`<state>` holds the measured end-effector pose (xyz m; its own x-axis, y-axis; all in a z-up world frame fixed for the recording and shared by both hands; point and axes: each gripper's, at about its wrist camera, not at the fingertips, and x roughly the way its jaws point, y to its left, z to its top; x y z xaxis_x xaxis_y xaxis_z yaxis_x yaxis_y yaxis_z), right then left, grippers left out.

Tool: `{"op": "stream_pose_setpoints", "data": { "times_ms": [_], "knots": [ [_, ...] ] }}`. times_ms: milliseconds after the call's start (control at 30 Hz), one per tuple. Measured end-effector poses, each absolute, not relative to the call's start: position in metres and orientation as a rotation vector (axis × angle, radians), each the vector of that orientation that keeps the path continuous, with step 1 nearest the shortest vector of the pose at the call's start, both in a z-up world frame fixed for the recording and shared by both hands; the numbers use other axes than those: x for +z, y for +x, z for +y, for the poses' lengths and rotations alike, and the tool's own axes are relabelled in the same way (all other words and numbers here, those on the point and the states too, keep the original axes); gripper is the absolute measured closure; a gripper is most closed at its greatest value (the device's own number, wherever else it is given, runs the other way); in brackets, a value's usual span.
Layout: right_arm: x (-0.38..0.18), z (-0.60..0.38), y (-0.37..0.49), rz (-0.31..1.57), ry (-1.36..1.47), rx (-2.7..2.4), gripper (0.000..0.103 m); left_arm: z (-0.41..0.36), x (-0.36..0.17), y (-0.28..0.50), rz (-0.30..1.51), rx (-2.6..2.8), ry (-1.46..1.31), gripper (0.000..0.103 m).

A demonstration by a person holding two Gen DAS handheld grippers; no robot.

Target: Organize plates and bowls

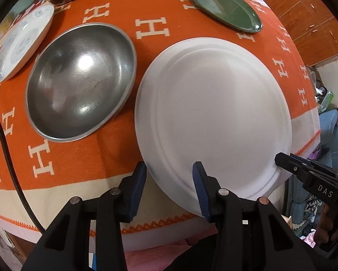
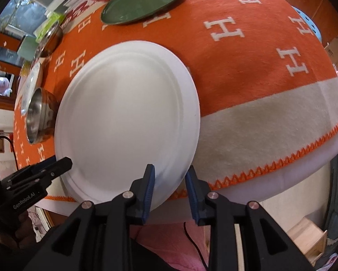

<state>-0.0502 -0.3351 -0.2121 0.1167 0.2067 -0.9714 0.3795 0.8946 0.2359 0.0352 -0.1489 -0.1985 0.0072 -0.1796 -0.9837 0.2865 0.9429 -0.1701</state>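
White plate (image 1: 214, 117) overhangs the near edge of the orange tablecloth (image 1: 114, 11). Left gripper (image 1: 170, 188) and right gripper (image 2: 170, 188) both straddle its near rim, jaws apart, pads not pressing. Steel bowl (image 1: 80, 81) just beside the plate; green plate (image 1: 223, 6) beyond it.

White plate (image 1: 214, 113), green plate (image 1: 225, 6), orange H-patterned cloth (image 1: 78, 158)

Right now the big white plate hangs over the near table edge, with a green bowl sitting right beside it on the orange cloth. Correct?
Not quite: the bowl beside the white plate is bare steel, not green; the left wrist view shows this. The green item is a flat plate farther back. The white plate does hang over the near edge.
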Motion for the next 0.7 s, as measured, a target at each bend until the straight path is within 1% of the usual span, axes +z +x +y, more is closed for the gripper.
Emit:
{"op": "stream_pose_setpoints", "data": {
  "times_ms": [200,400,633,667,700],
  "knots": [
    [-0.216,-0.329,-0.044,1.49,0.435,-0.112,0.072,-0.148,-0.197,0.036,1.51,-0.34,0.092,0.063],
    [-0.214,-0.331,-0.043,1.481,0.417,-0.106,0.071,-0.148,-0.189,0.029,1.474,-0.343,0.088,0.063],
    [-0.202,-0.33,-0.044,1.432,0.381,-0.135,0.07,-0.137,-0.157,0.011,1.343,-0.401,0.071,0.063],
    [-0.199,-0.329,-0.045,1.422,0.376,-0.139,0.068,-0.134,-0.152,0.009,1.322,-0.407,0.067,0.063],
    [-0.197,-0.328,-0.044,1.412,0.371,-0.146,0.062,-0.134,-0.148,0.007,1.302,-0.41,0.064,0.063]
  ]
}}
